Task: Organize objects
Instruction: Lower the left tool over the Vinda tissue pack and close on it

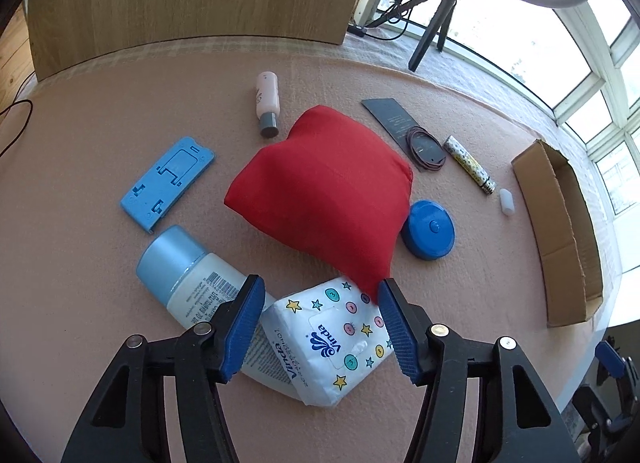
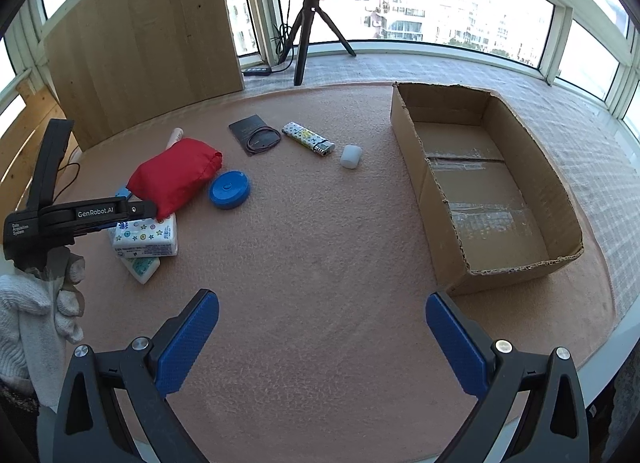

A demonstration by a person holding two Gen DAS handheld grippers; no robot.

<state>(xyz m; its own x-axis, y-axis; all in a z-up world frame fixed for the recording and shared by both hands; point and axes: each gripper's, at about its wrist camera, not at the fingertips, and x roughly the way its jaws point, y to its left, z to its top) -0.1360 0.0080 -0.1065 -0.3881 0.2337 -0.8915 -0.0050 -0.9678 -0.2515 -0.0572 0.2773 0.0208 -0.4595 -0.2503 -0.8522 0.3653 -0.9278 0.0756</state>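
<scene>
Red cloth pouch (image 1: 324,199) mid-table, overlapping white tissue pack (image 1: 336,339) | blue round case (image 1: 429,229) just beside | empty open cardboard box (image 2: 480,191) well apart, right.

A wide bare stretch of tabletop (image 2: 320,263) lies open between the cardboard box (image 2: 424,199) and the clutter on the left, where the red pouch (image 2: 176,175) overlaps the tissue pack (image 2: 148,235), crowding the bottle (image 1: 188,283) beside it

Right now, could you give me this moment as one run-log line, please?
left gripper: open, straddling tissue pack | right gripper: open, empty | cardboard box: empty
</scene>
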